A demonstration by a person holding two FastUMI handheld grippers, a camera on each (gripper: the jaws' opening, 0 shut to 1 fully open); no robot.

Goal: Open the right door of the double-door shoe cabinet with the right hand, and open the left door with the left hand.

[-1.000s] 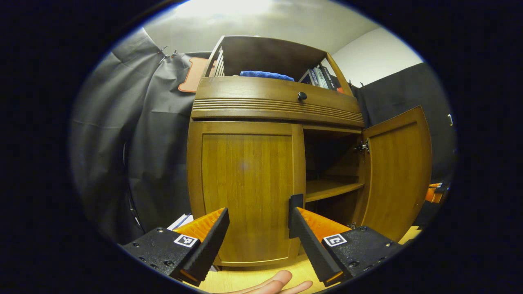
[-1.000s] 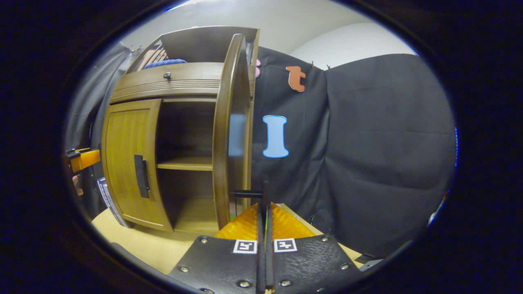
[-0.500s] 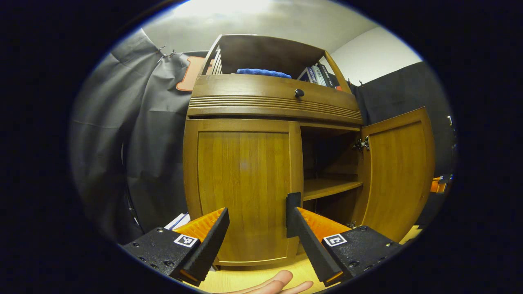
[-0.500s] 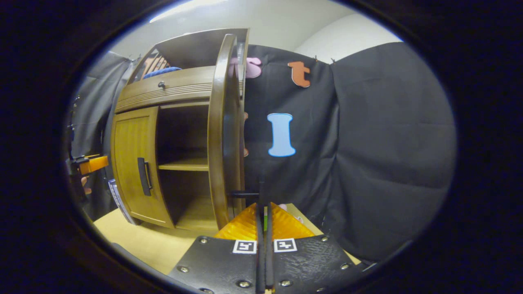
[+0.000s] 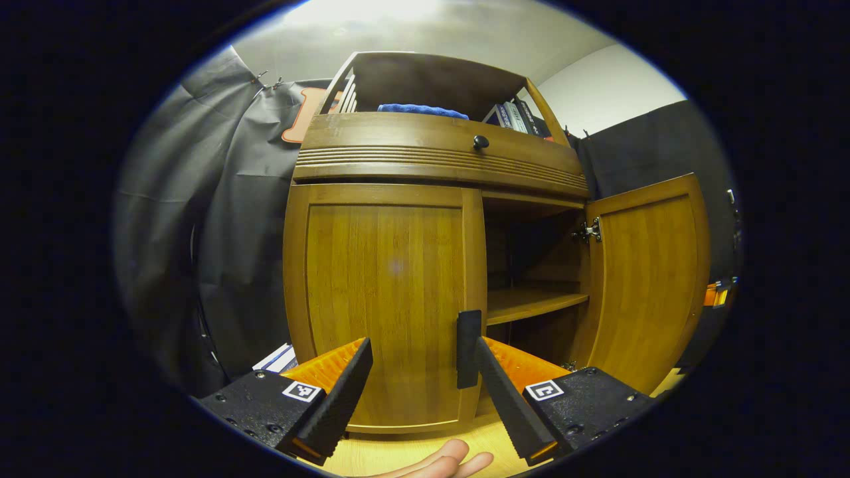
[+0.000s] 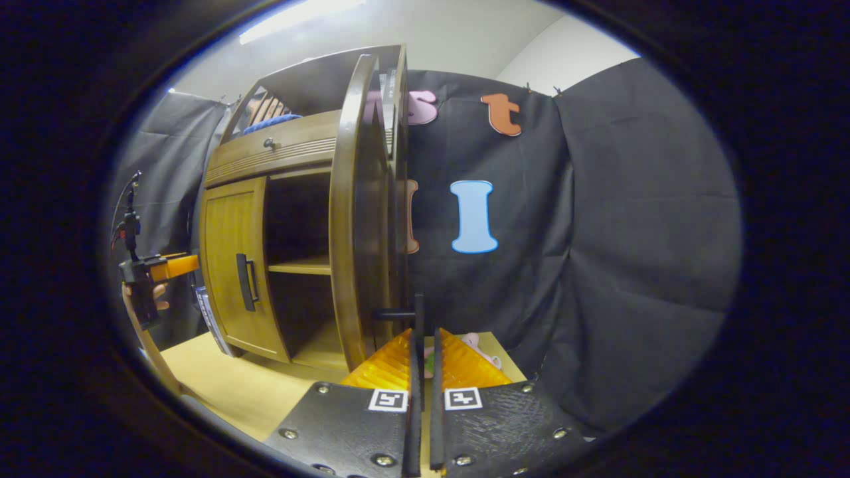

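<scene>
Handle (image 5: 468, 348) of the stiff, hinged left door (image 5: 385, 305) should be gripped; left hand-held gripper (image 5: 415, 378) is spread apart, right hand-held gripper (image 6: 422, 372) nearly closed.

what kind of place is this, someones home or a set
Likely a staged recording booth, not a home: black cloth hangs as walls behind a wooden shoe cabinet standing on a light tabletop.

We're seeing a honey-brown striped-grain cabinet (image 5: 392, 292), black handle (image 5: 468, 348), blue cloth (image 5: 415, 109) up top, pale yellow table (image 6: 219, 372).
</scene>
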